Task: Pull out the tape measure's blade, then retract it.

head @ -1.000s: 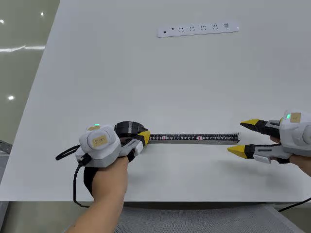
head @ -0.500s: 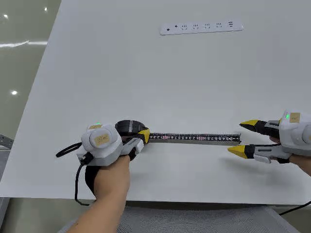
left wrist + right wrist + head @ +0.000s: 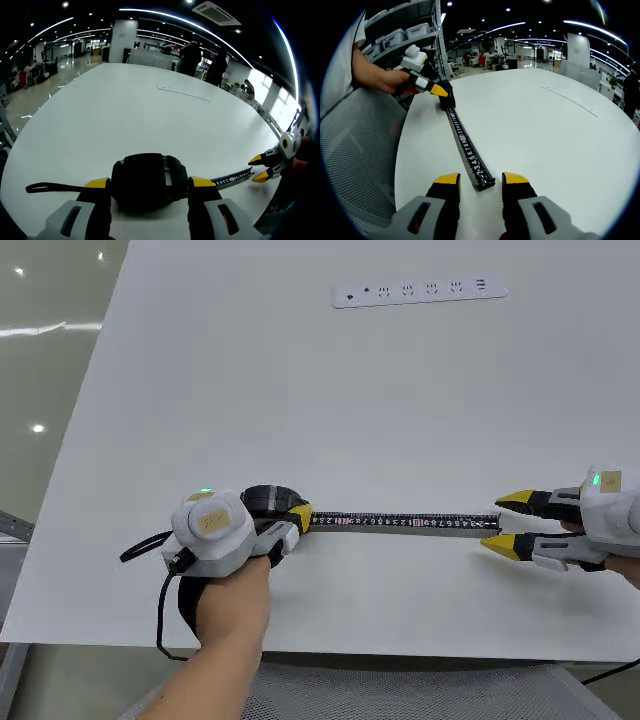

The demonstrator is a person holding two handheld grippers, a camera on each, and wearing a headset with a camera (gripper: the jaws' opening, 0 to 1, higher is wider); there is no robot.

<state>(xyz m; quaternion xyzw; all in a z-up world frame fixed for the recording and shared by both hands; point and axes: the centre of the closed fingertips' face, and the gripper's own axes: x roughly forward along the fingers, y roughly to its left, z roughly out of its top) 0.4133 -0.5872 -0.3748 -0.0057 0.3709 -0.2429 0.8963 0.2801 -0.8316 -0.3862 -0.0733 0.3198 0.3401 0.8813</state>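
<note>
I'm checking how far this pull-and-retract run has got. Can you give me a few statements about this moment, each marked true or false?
1. The left gripper clamps the black tape measure case. True.
2. The blade is fully wound in. False: it lies stretched out flat on the table, reaching to the right gripper.
3. The right gripper is shut on the blade's tip. False: its jaws stand open, one on each side of the tip.
4. A white power strip lies at the table's far side. True.
</note>
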